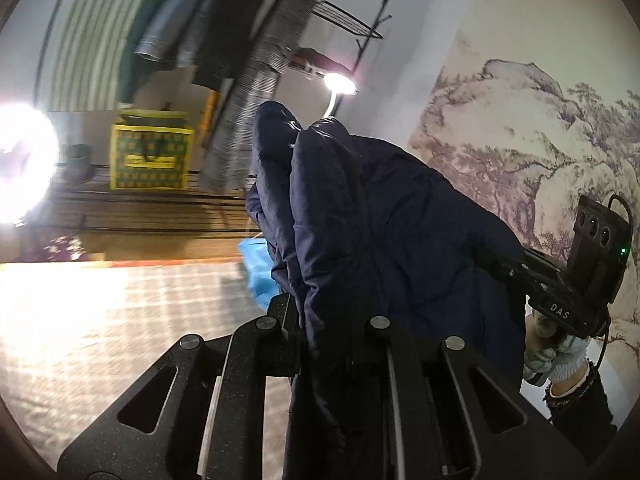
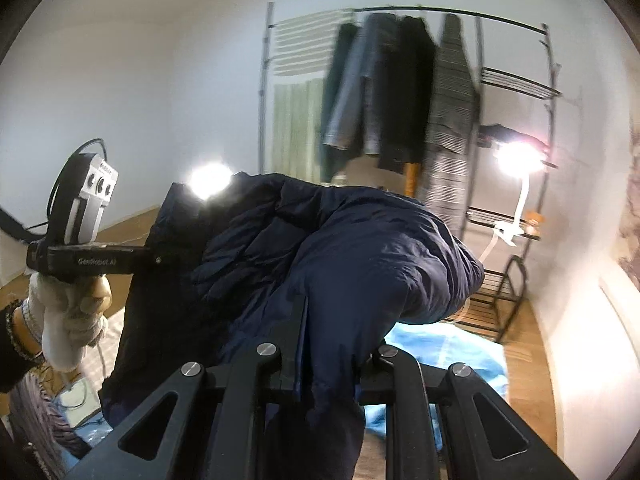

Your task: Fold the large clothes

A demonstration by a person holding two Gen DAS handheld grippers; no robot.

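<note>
**Jacket lifted, not yet laid out**

The dark navy quilted puffer jacket (image 2: 320, 248) hangs bunched in the air, pinched by the left gripper (image 1: 320, 332) and the right gripper (image 2: 324, 364), both clenched on its fabric. Below the right gripper lies a light blue cloth (image 2: 440, 360). The next move, I judge, calls for spreading the jacket flat before any fold.

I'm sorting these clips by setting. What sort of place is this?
Most likely a room in a home, perhaps a bedroom or laundry corner. A garment rack hung with clothes stands against the wall, beside black wire shelves with a clip-on lamp, over a wooden floor.
</note>
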